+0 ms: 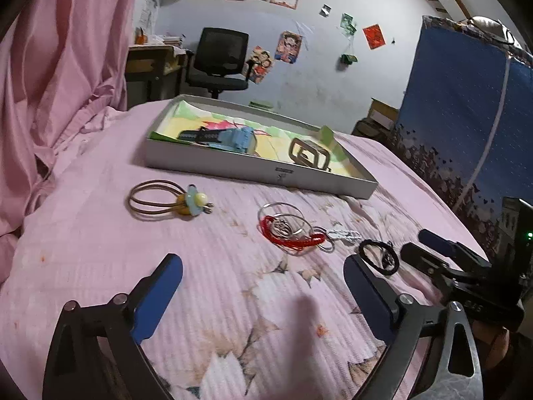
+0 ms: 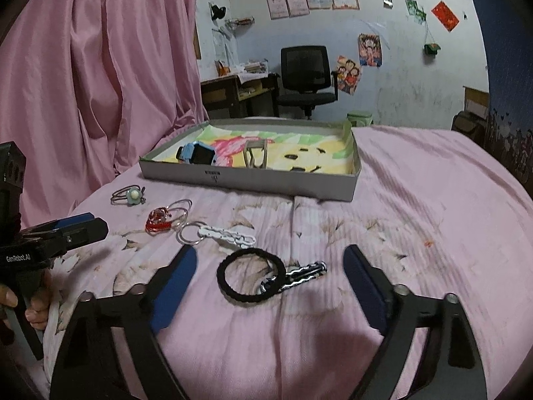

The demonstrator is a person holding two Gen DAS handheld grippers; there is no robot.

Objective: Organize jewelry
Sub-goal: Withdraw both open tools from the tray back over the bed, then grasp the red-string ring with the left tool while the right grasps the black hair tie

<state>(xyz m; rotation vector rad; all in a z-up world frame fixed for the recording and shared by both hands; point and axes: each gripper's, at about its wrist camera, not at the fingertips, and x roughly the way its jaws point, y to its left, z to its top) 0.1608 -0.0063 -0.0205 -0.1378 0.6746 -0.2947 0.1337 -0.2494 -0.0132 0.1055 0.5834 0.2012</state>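
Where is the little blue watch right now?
The blue watch lies inside the shallow grey cardboard box on the pink bed, at the box's left end in the right wrist view, beside a tan buckle-shaped piece.

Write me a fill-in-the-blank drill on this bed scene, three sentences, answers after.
1. The blue watch lies inside the ____.
2. The black ring lies on the sheet between the open jaws of the ____ gripper.
3. Neither the left gripper nor the right holds ____.

Missing words: box; right; anything
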